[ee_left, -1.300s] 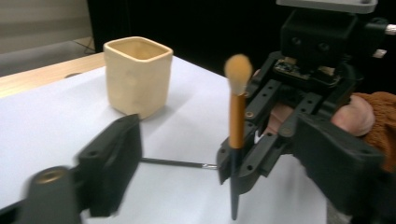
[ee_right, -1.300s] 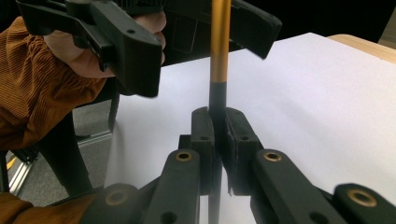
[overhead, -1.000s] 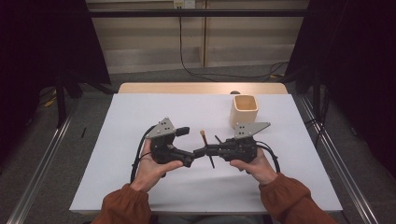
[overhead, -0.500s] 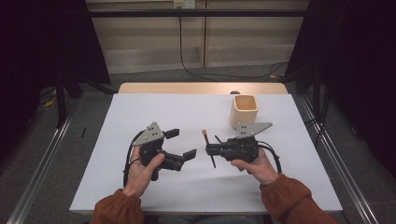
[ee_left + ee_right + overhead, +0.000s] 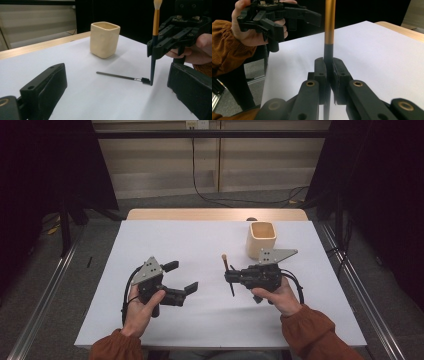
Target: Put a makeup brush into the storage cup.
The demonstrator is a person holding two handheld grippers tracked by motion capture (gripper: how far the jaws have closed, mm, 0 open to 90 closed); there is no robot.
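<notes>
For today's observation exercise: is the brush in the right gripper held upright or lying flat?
Upright. The brush stands vertically between the shut right gripper, its bottom end down at the table.

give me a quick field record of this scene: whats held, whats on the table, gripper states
right hand-held gripper: shut on the upright brush, bristle end up, its lower tip at or near the sheet
left hand-held gripper: open, nothing between its jaws, apart from the brush
small dark brush: lying flat on the sheet, by the upright brush's lower tip
cream cup: upright, at the far right of the sheet; whether anything is in it cannot be told
white sheet: covers the table
</notes>
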